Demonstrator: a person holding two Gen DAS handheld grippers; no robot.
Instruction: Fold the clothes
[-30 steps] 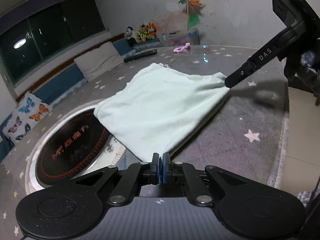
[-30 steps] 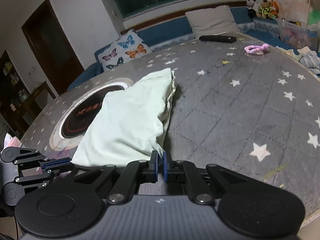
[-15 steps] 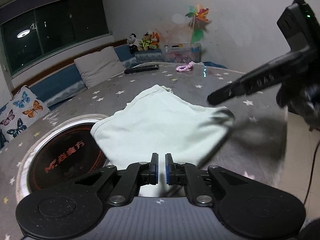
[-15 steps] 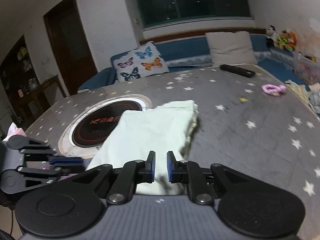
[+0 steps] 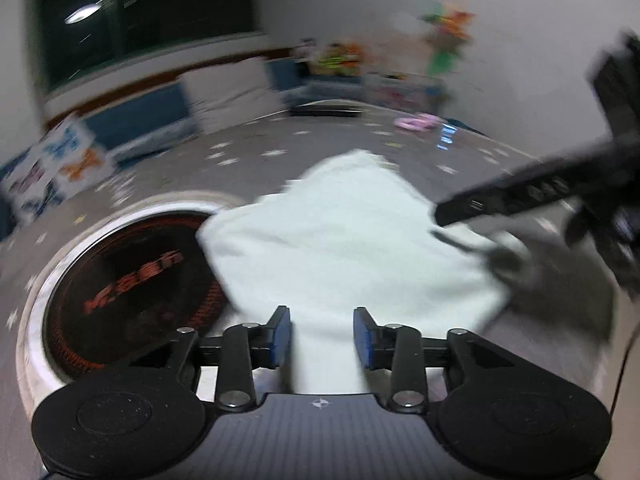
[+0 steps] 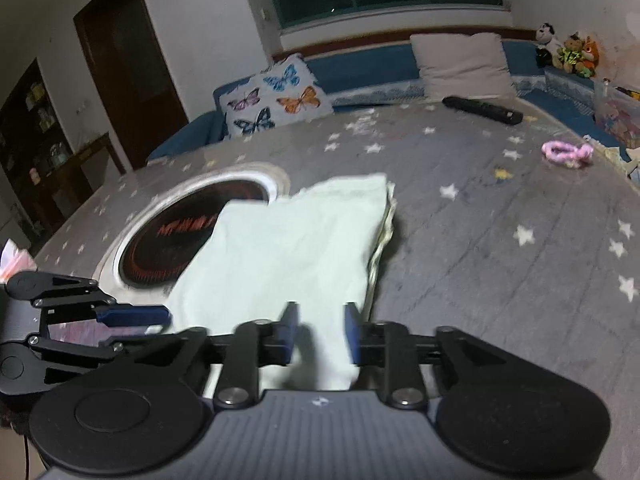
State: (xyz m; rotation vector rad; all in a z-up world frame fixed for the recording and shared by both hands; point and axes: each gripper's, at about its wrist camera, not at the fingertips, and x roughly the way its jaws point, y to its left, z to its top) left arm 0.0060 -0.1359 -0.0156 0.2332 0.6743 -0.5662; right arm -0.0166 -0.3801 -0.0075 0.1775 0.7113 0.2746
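left gripper (image 5: pixel 322 334): tilted down, fingers opening, cloth (image 5: pixel 352 240) between them, unpinched | right gripper (image 6: pixel 318 338): tilted down, fingers opening, cloth edge between, free | cloth: folded on desk (image 6: pixel 500 248), ahead of both, partly over round inset (image 5: pixel 120 280)

We see a home living room: a blue sofa (image 6: pixel 360 68) with butterfly cushion (image 6: pixel 276 96) at twelve o'clock, stuffed toys (image 6: pixel 568 50) at two.
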